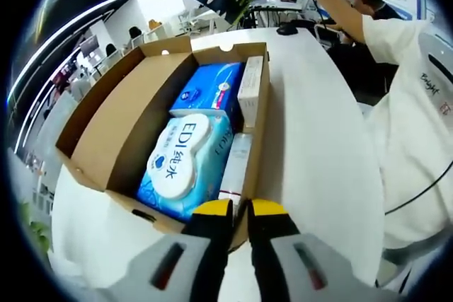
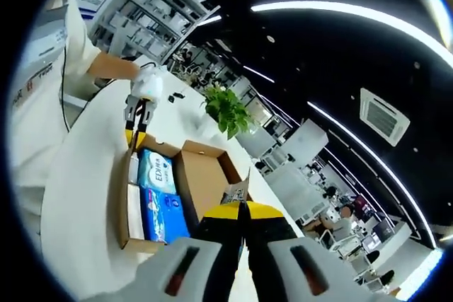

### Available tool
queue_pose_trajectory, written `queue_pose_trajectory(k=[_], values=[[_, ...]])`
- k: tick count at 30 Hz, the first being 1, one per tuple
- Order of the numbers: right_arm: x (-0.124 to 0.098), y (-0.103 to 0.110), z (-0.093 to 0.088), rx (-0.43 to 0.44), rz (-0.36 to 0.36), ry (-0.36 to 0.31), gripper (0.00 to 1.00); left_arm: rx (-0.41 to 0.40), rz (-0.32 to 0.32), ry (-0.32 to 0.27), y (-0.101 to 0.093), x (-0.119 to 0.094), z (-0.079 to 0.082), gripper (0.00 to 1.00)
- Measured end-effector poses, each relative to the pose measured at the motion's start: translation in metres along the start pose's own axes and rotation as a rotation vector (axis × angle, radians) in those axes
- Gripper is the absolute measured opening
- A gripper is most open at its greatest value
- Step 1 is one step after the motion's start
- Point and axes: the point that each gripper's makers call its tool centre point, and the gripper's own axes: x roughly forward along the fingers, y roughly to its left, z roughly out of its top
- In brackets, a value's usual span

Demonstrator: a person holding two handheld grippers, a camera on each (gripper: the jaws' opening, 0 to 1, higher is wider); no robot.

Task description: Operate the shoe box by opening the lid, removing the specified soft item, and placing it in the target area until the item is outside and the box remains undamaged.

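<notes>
1. The shoe box (image 1: pixel 106 146) sits open on the white table (image 1: pixel 318 139), its lid folded back on the side away from the person's white sleeve (image 1: pixel 396 40).
2. Inside the box lies the soft wipes pack (image 1: pixel 185 164) with a white lid, filling the end nearest the left tool (image 1: pixel 241 210); a blue pack (image 1: pixel 212 88) lies beyond it, and slim white packets (image 1: pixel 249 83) line the box wall on the table side.
3. The left tool's jaws are together, empty, at the box's near rim.
4. The right tool (image 2: pixel 241 211) hangs high above the box, jaws together on what looks like a small dark item, though I cannot tell for sure.
5. Risk, as I judge it: the left tool's tips sit close to the cardboard rim, so a downward push could crease or tear the wall.
6. The wipes pack fits snugly against its neighbours; a shallow pinch on its slick wrapper might slip, or drag the box across the table.
</notes>
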Motion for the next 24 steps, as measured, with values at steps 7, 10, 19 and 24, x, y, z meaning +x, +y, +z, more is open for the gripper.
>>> queue_pose_trajectory(k=[7, 10, 19, 24], values=[[-0.003, -0.003, -0.014, 0.018, -0.020, 0.017, 0.00, -0.001, 0.003, 0.002, 0.000, 0.000, 0.000, 0.09], [-0.004, -0.001, -0.017, 0.044, -0.016, 0.011, 0.00, 0.000, 0.005, -0.002, 0.000, 0.000, 0.000, 0.09], [-0.005, 0.002, -0.030, 0.100, -0.029, 0.009, 0.00, -0.002, 0.003, -0.012, 0.000, 0.000, 0.000, 0.09], [-0.007, -0.001, -0.044, 0.041, -0.070, 0.064, 0.00, -0.005, 0.007, -0.011, 0.000, 0.000, 0.000, 0.09]])
